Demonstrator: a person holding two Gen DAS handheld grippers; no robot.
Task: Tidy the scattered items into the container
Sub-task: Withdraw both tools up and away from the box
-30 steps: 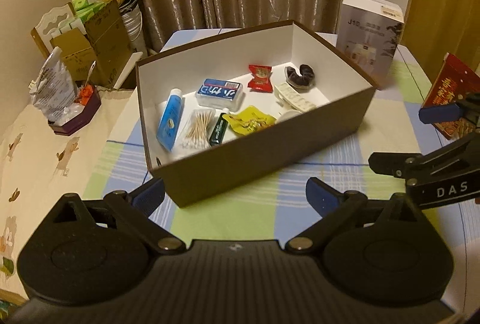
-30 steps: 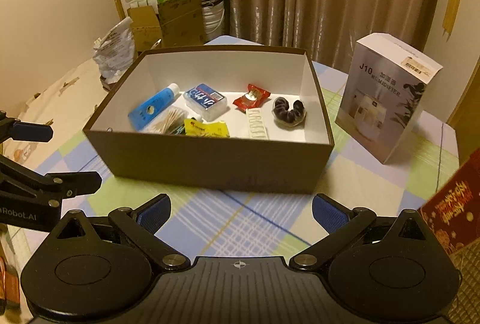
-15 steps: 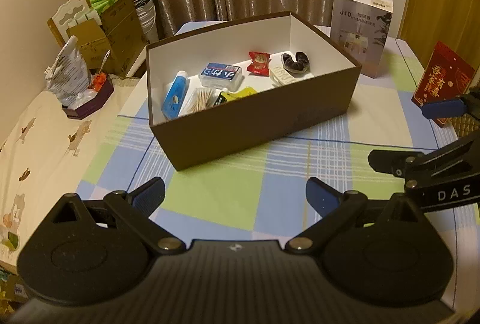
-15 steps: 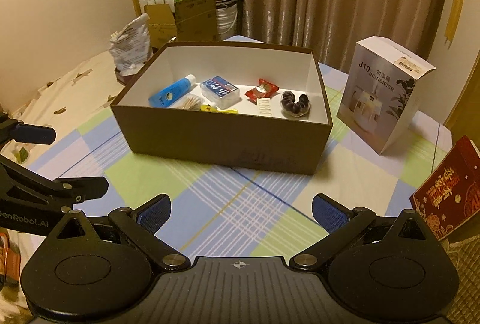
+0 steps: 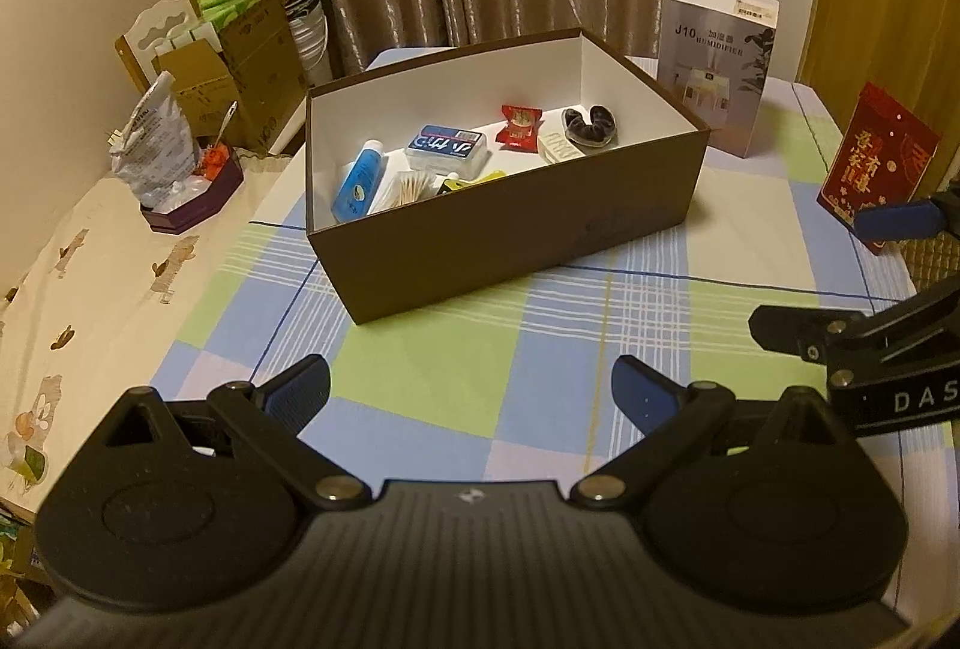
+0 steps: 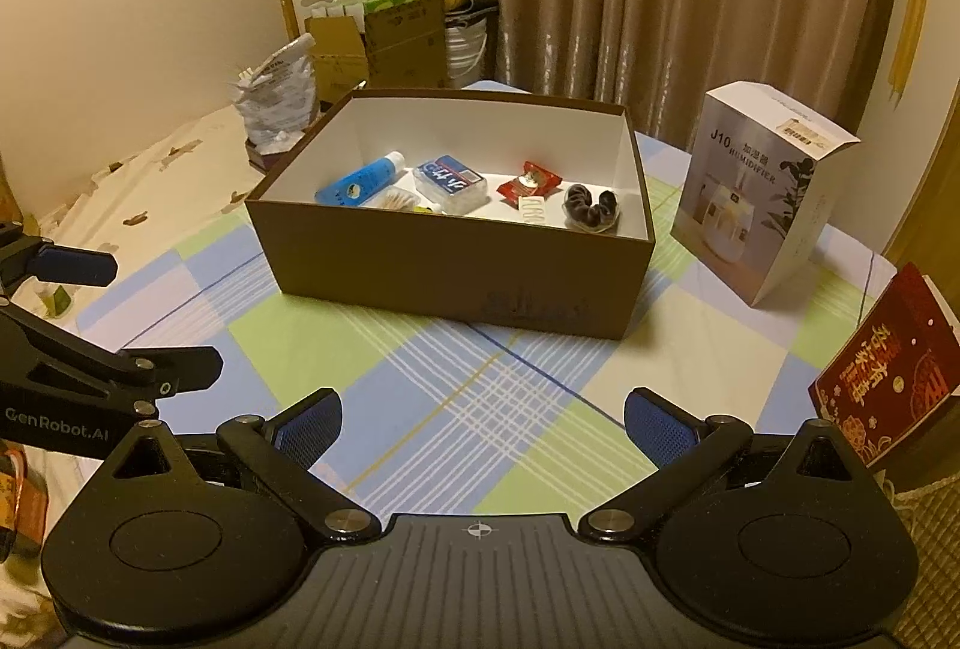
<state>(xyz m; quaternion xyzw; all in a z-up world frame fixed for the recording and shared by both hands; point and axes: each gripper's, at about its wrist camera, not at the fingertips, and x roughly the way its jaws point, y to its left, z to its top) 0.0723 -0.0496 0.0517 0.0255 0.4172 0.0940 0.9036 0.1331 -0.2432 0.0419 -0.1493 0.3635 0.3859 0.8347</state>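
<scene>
Your left gripper (image 5: 471, 385) and right gripper (image 6: 483, 418) both gape empty above the tablecloth (image 6: 480, 385). The small items lie inside the box (image 6: 456, 253) (nothing loose beside it). Check the cloth once, then hold clear.

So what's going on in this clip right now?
A person holds two grippers over a checked tablecloth, tidying small items into a brown box. The left gripper and right gripper are both open and hold nothing. The box already contains a blue tube, a blue-labelled case, a red packet and a dark scrunchie. No loose small items show on the cloth.
</scene>
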